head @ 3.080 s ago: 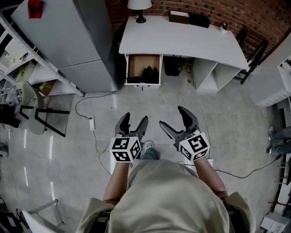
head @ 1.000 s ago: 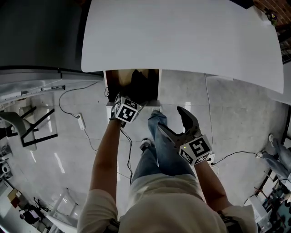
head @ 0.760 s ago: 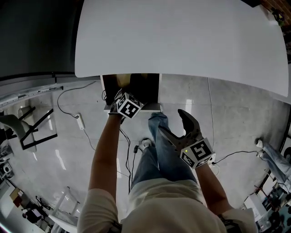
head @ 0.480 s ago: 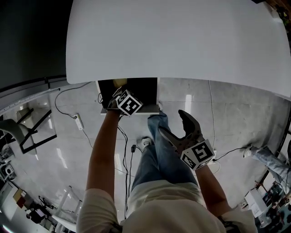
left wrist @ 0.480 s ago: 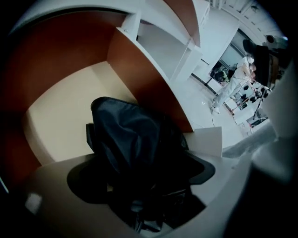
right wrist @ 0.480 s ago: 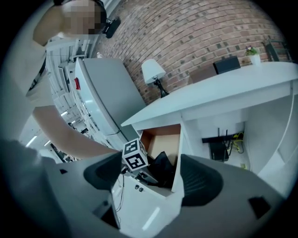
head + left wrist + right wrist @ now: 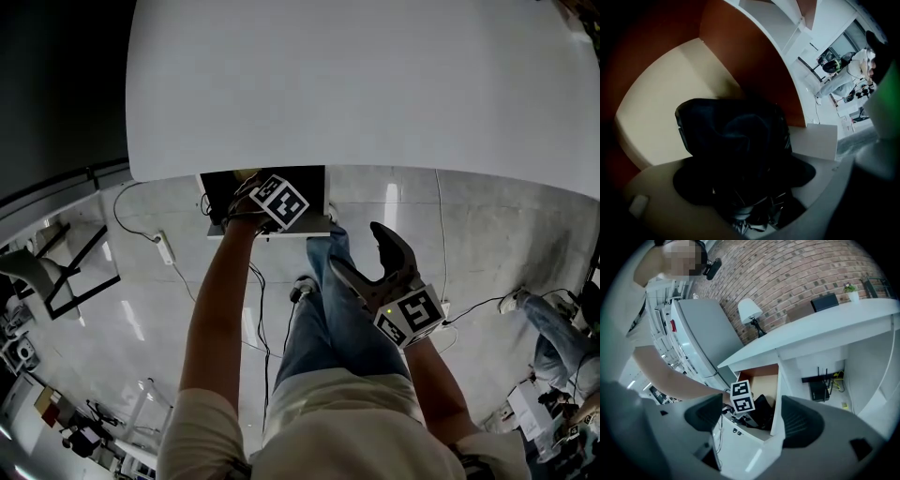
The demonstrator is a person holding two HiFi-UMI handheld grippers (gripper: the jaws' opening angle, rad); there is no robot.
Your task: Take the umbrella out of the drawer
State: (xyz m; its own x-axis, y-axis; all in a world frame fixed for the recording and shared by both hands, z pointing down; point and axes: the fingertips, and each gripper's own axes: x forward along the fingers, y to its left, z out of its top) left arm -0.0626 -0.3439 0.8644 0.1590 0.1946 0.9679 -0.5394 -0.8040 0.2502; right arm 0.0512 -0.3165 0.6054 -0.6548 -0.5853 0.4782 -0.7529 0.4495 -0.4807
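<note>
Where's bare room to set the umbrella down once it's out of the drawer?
Desk top above the drawer: wide and bare at its front. Drawer floor beside the umbrella is bare. Crowded: drawer front, where umbrella fills the open left gripper.

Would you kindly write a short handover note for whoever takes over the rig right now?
Left gripper: jaws open, inside the open drawer, astride the black umbrella, not yet closed on it.
Right gripper: jaws open, empty, held low beside the person's leg, clear of the drawer.
Done: drawer open, left gripper in place.
Left: close on the umbrella and lift it out from under the desk.
</note>
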